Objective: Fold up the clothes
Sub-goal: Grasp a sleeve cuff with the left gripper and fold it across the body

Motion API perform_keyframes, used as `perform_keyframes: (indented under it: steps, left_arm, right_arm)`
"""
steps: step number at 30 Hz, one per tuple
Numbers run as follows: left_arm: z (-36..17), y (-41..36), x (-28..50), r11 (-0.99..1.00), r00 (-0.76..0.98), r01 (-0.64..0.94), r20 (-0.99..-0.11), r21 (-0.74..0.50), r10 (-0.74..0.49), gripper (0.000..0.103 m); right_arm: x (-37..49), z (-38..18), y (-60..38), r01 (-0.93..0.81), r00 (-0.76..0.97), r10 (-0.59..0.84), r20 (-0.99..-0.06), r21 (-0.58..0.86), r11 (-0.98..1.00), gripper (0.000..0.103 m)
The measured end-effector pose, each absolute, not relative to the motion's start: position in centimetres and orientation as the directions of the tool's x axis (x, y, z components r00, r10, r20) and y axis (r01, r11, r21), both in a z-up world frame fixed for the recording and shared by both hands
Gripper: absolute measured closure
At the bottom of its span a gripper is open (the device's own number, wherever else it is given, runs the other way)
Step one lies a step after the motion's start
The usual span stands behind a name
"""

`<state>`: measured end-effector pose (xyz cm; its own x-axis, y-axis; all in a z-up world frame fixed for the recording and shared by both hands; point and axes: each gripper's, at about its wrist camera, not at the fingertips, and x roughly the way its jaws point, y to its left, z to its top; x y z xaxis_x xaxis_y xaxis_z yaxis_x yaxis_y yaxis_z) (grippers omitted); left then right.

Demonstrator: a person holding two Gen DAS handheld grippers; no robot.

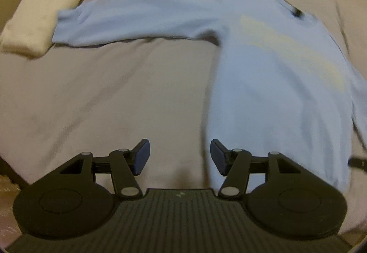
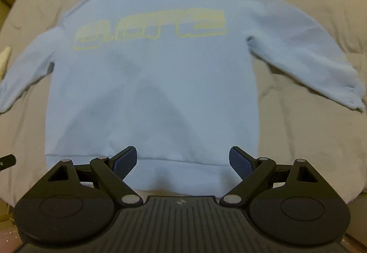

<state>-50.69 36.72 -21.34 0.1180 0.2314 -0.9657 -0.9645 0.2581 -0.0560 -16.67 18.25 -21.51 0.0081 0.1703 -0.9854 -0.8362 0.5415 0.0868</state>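
A light blue sweatshirt (image 2: 151, 83) with pale yellow lettering (image 2: 151, 27) lies flat, front up, on a grey bed sheet (image 2: 309, 138), both sleeves spread out. In the left wrist view the sweatshirt (image 1: 275, 83) fills the right side, one sleeve (image 1: 137, 17) reaching left. My left gripper (image 1: 180, 156) is open and empty above the sheet, just left of the sweatshirt's hem. My right gripper (image 2: 183, 161) is open and empty over the middle of the hem (image 2: 183, 172).
A folded cream cloth (image 1: 45, 12) lies at the far left of the bed, touching the sleeve cuff. The grey sheet (image 1: 91, 92) spreads around the sweatshirt. The tip of the other gripper shows at the frame edge (image 2: 6, 161).
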Motion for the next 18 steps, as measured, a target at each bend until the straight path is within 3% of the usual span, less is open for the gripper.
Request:
perform_keyframes:
  steps: [8, 18]
  left_arm:
    - [-25.7, 46.1, -59.0, -0.028, 0.142, -0.987, -0.941, -0.158, 0.308, 0.051]
    - [-30.4, 54.1, -66.9, -0.323, 0.181, -0.89, -0.899, -0.323, 0.399, 0.048]
  right_arm:
    - [-18.7, -24.3, 24.8, -0.847, 0.025, 0.097, -0.995, 0.031, 0.53, 0.014]
    - [-18.6, -27.4, 33.9, -0.824, 0.06, 0.112, -0.992, 0.014, 0.566, 0.014]
